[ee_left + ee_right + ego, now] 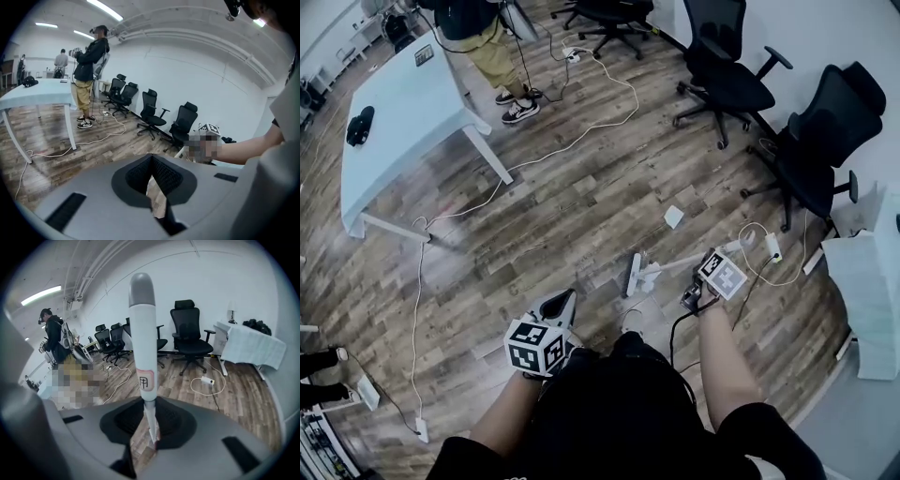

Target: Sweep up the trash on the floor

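A small white scrap of paper [673, 217] lies on the wood floor ahead of me. My right gripper [709, 261] is shut on a white broom handle [680, 264], and the brush head [634, 275] rests on the floor to its left, below the scrap. In the right gripper view [152, 427] the handle [141, 343] rises out of the jaws to a grey cap. My left gripper [561, 305] hovers low near my body; in its own view [150, 161] the pads meet at the tips with nothing between them.
A white table [403, 103] stands at the left, with a person [487, 47] beside it. Black office chairs [722, 66] [825, 141] line the right wall. Cables [581, 136] and a power strip [773, 246] lie on the floor. A white-covered table [867, 281] sits far right.
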The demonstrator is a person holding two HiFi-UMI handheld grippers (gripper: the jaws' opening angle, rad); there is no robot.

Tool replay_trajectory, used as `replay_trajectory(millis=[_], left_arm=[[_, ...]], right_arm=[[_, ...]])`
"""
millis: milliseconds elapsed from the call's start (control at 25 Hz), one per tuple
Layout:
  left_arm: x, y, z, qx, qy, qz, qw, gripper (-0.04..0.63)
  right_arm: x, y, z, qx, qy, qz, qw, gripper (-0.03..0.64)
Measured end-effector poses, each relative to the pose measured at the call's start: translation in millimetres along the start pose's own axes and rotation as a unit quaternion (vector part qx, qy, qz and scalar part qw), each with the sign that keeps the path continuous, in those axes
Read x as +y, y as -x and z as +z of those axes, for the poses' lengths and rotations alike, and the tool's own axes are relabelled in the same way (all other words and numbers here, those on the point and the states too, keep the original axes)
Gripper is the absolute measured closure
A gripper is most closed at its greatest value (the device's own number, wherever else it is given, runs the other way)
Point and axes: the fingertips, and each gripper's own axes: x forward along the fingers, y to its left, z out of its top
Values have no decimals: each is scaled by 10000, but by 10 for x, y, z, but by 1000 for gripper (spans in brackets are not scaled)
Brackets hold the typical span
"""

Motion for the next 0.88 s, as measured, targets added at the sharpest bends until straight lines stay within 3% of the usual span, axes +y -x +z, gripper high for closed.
replay_trajectory(millis=[120,400,680,880], left_arm=[[-93,-60,-8,-29,16,-85,10000,598],[81,47,6,-203,75,-122,9997,598],[242,113,85,-429,91,-407,9982,598],[309,42,171,-446,13,-453,9980,598]], right_arm=[[64,43,49,-24,227,260,9994,531],[516,482,273,-774,1178,941,9855,531],[838,962,798,-1516,2285,1035,9561,532],[930,1088,1152,-1831,2636,946,9424,532]])
